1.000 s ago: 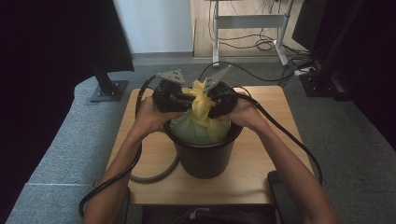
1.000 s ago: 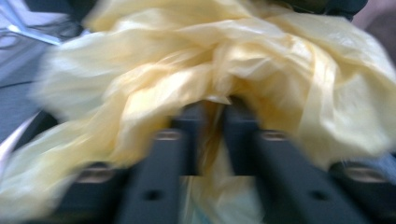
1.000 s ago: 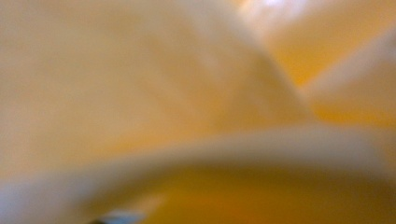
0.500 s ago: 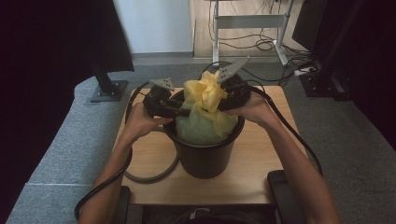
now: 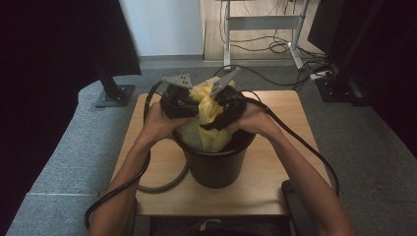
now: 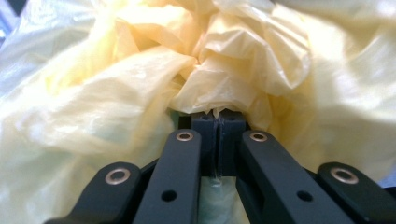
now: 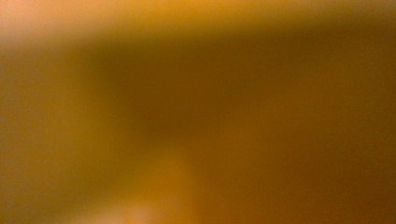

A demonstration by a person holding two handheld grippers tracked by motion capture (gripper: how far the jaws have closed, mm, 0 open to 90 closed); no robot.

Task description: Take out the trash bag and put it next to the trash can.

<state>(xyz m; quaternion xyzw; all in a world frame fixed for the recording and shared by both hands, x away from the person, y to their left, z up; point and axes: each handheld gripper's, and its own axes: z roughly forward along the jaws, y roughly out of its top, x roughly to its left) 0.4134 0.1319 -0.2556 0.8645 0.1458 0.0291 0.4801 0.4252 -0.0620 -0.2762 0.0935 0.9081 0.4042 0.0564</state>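
Two grippers meet over the bag, a yellow plastic liner gathered into a bunch at the centre of the high view, its lower part sitting inside the black bin on the table.

The left gripper has just been closing, and its own view shows the jaws clenched together on a pinch of the film, which bulges across the upper half of that frame.

The right gripper sits just right of centre in the high view, pressed against the bunch. Its jaws have just been opening, but its own view is a brown-orange blur (film pressed against the lens, most likely), so whether anything lies between them cannot be told.

Risks from here, as a judgement: the film is thin and slippery, so the pinch could slide out if the left hand pulls hard, or the plastic could tear at the jaws. With the right gripper loosening, the gathered neck may spring apart. A sharp upward tug could also tip the bin.
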